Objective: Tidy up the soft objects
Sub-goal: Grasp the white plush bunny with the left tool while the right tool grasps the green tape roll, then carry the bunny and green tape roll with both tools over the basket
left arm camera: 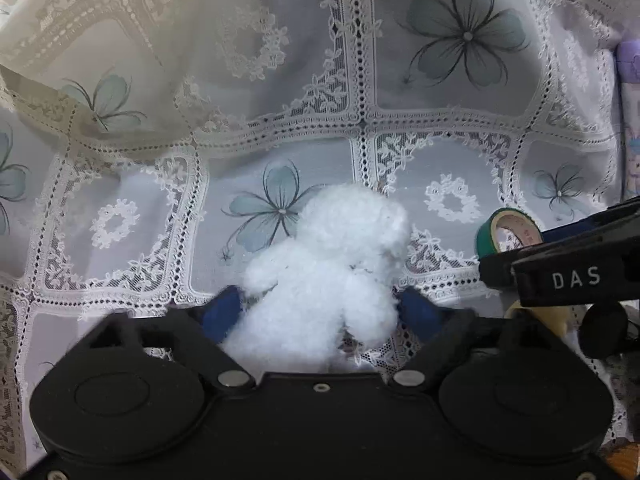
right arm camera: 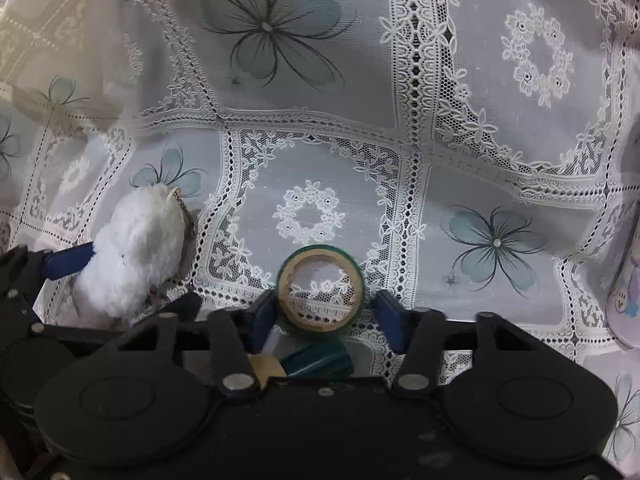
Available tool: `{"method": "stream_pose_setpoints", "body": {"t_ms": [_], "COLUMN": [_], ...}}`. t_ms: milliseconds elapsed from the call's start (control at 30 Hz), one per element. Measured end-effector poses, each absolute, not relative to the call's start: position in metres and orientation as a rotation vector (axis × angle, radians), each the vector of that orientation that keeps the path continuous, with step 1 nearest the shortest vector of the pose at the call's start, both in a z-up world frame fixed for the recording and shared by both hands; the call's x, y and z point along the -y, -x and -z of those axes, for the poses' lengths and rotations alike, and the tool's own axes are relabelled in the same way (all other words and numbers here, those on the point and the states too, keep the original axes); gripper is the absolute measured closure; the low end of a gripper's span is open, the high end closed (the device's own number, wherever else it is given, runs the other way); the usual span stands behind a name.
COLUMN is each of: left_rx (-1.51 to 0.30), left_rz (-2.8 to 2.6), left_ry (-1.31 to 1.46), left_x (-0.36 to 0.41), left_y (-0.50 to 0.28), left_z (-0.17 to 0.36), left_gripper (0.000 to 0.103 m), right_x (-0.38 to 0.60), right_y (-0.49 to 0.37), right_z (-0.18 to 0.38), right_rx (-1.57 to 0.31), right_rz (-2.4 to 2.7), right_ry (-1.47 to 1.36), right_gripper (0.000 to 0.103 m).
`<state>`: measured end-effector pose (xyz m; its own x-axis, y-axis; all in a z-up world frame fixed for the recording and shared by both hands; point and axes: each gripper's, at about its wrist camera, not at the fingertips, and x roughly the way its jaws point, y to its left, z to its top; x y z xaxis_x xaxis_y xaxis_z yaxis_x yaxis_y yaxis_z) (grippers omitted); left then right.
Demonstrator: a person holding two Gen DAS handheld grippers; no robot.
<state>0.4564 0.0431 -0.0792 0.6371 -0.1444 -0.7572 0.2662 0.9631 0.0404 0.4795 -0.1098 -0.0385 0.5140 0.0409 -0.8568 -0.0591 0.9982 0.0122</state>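
Observation:
A white fluffy plush toy (left arm camera: 328, 272) lies on the lace tablecloth between the blue pads of my left gripper (left arm camera: 320, 312), which press against its sides. It also shows in the right wrist view (right arm camera: 136, 248), with a small chain at its top. A green roll of tape (right arm camera: 320, 292) stands between the blue fingers of my right gripper (right arm camera: 326, 316); the left finger touches it and the right finger stands a little apart. The roll also shows in the left wrist view (left arm camera: 506, 232), beside the right gripper's black body (left arm camera: 568, 276).
A white lace tablecloth (right arm camera: 400, 80) with blue-green flower prints covers the whole surface and rises in folds at the back left. A pastel printed container (right arm camera: 626, 288) stands at the right edge. A second green roll (right arm camera: 320, 360) lies under my right gripper.

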Motion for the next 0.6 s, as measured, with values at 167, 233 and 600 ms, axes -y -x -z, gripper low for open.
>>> {"method": "stream_pose_setpoints", "body": {"t_ms": [167, 233, 600], "left_rx": [-0.842, -0.827, -0.914], "left_rz": [0.273, 0.248, 0.078], "left_ry": [-0.115, -0.119, -0.042], "left_x": [-0.047, -0.051, -0.104], "left_y": [-0.454, -0.451, -0.412], "left_z": [0.065, 0.057, 0.034], "left_gripper": [0.048, 0.048, 0.048], "right_x": [0.112, 0.113, 0.061], "right_y": [-0.482, -0.483, -0.464], "right_z": [0.033, 0.030, 0.007], "right_rx": [-1.038, -1.031, -1.011], "right_rz": [-0.070, -0.079, -0.185], "right_ry": [-0.019, -0.037, -0.012], "right_gripper": [0.056, 0.056, 0.056]}}
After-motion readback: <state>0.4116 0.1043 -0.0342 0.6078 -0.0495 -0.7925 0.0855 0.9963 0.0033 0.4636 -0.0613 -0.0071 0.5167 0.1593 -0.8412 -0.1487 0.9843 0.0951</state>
